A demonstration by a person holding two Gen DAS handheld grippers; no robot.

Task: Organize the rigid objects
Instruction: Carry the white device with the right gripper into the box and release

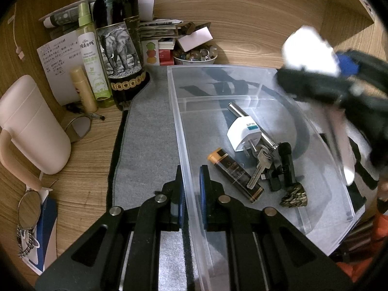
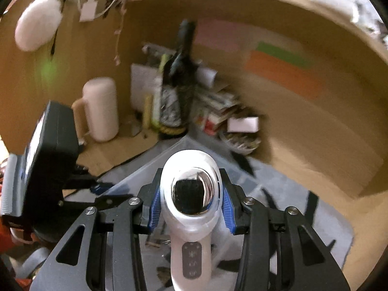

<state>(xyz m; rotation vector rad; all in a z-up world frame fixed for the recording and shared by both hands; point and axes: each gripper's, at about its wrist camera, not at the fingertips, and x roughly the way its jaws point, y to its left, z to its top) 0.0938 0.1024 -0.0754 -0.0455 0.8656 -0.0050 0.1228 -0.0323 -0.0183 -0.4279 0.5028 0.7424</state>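
A clear plastic bin (image 1: 337,181) lies on a grey mat. In it are a white plug adapter (image 1: 243,132), a metal rod (image 1: 249,121), keys (image 1: 258,167), a black-and-gold battery (image 1: 235,174), a black tool (image 1: 287,165) and a patterned cone (image 1: 294,196). My left gripper (image 1: 192,177) is shut on the bin's left wall (image 1: 179,131). My right gripper (image 2: 191,196) is shut on a white handheld device (image 2: 190,220) with a chrome head, held above the bin (image 2: 145,169). It shows blurred in the left wrist view (image 1: 308,48).
A wine bottle (image 1: 118,43), a green spray bottle (image 1: 93,58), a beige tube (image 1: 83,89) and a pink jug (image 1: 31,126) stand at the left on the wooden desk. A bowl of beads (image 1: 196,55), papers, glasses (image 1: 29,208) and a pen (image 1: 92,115) lie around.
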